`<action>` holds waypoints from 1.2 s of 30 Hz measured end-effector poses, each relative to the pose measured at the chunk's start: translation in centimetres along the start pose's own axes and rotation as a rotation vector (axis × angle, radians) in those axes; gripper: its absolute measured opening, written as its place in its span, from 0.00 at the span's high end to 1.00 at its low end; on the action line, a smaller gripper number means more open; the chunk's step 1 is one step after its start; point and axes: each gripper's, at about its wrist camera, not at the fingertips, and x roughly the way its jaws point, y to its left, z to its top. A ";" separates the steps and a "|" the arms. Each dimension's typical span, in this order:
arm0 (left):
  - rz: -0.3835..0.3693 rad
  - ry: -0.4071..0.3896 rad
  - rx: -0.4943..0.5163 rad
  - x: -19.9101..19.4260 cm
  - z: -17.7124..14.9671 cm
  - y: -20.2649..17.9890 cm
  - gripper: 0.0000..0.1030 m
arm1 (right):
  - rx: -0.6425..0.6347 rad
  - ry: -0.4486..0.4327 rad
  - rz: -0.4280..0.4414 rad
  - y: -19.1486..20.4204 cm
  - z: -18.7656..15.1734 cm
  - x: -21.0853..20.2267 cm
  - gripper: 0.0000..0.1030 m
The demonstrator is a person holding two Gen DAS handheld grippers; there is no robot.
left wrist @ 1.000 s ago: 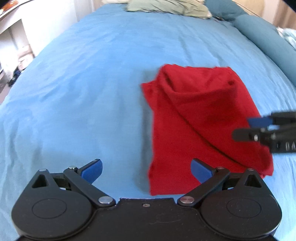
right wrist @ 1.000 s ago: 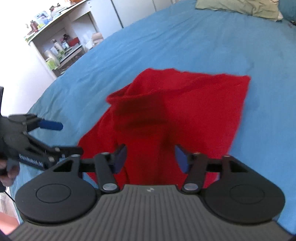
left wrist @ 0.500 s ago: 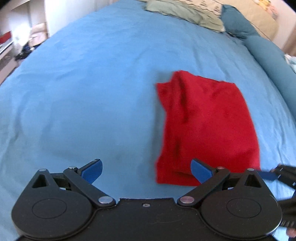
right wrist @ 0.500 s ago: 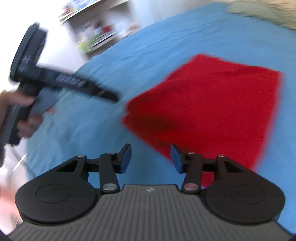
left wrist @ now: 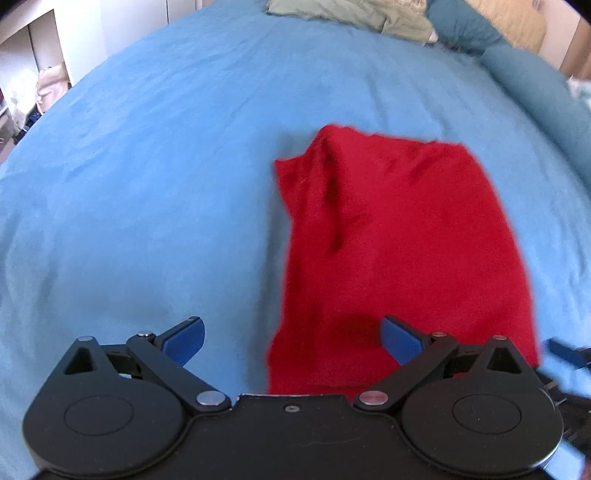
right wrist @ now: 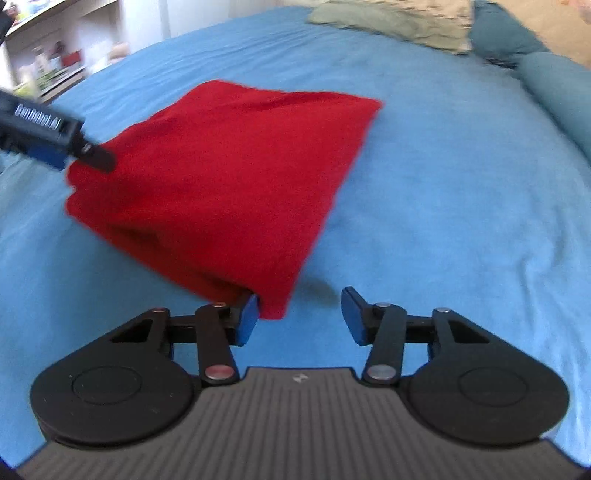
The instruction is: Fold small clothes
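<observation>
A red folded garment point(left wrist: 399, 251) lies on the blue bedsheet point(left wrist: 147, 192). My left gripper point(left wrist: 291, 338) is open over the garment's near left corner, its right finger above the cloth, holding nothing. In the right wrist view the garment point(right wrist: 229, 166) lies ahead and to the left. My right gripper point(right wrist: 299, 317) is open, its left finger point(right wrist: 246, 319) at the garment's near corner, which hangs just in front of it. The left gripper's tip point(right wrist: 92, 157) shows at the garment's left corner.
Green-grey pillows point(left wrist: 351, 14) and teal bolsters point(left wrist: 535, 81) lie at the head of the bed. White shelves point(right wrist: 48, 62) with small items stand beyond the bed's left edge. The right gripper's tip point(left wrist: 565, 350) shows at the lower right of the left wrist view.
Both grippers have pulled back toward the garment's near edge. The garment has settled flatter. The right gripper's jaws have opened wider and swung to the garment's near right corner.
</observation>
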 end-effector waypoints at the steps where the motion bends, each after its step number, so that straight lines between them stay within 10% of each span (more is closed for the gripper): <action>1: 0.026 0.015 0.011 0.6 -0.2 0.1 0.01 | 0.035 0.016 -0.017 -0.4 0.3 0.1 0.39; 9: 0.048 0.057 0.017 1.2 -2.5 1.7 0.03 | 0.094 0.042 0.035 -3.3 -0.3 -0.7 0.40; 14: 0.031 0.007 0.054 -1.7 -1.0 1.1 0.06 | 0.133 0.005 0.172 -5.0 2.0 -2.5 0.00; 19: -0.069 -0.059 0.099 -2.2 3.3 0.0 0.00 | 0.246 0.019 0.278 -6.5 6.4 -1.8 0.00; 31: -0.270 0.083 -0.026 6.2 7.1 -0.1 0.14 | 0.480 0.183 0.392 -6.4 10.1 8.1 0.00; 36: -0.277 0.084 -0.032 6.3 7.1 -0.5 0.25 | 0.479 0.177 0.414 -5.0 10.0 9.4 0.23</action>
